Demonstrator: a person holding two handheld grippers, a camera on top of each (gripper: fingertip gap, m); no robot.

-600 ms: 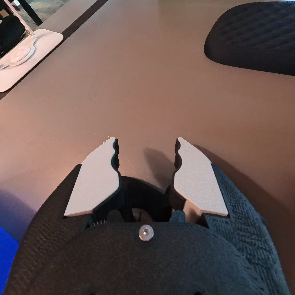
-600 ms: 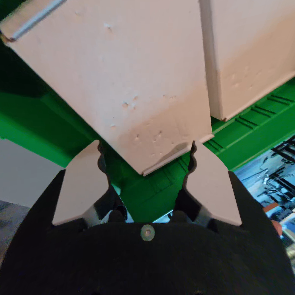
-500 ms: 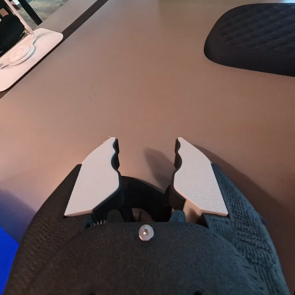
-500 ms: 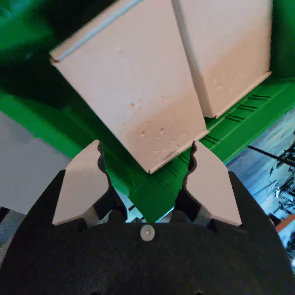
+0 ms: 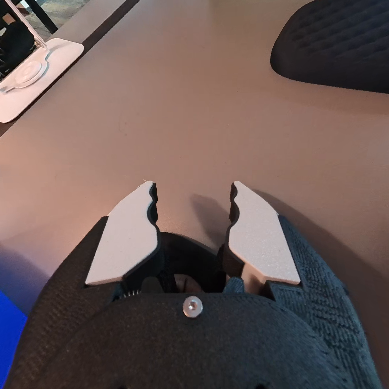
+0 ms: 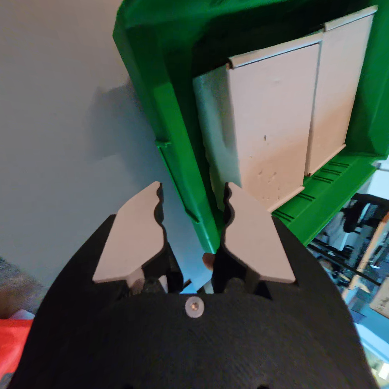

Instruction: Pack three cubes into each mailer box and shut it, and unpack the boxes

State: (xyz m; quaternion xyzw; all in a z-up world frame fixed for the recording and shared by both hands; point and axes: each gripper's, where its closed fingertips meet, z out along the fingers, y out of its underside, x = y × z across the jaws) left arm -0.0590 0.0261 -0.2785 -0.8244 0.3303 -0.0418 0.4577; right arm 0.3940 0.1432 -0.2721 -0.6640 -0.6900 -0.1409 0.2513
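Two shut white mailer boxes, one nearer (image 6: 273,126) and one farther (image 6: 341,94), lie side by side in a green plastic bin (image 6: 168,52). My right gripper (image 6: 193,185) straddles the bin's left wall with its jaws about half closed. The wall lies against the right finger (image 6: 252,231), and a gap shows beside the left finger (image 6: 134,231). My left gripper (image 5: 193,185) is open and empty, low over the bare brown table (image 5: 189,94). No cubes show in either view.
A black quilted pad (image 5: 336,46) lies at the far right of the table and a white stand base (image 5: 37,73) at the far left. Something blue (image 5: 8,326) shows at the lower left. The bin rests on a grey surface (image 6: 63,105); something red (image 6: 12,341) is at the lower left. The left gripper's tips are roughly 45 centimeters from the right gripper's.
My right gripper has swung left from over the boxes to the bin's left wall, and its jaws have narrowed. The left gripper has not moved.
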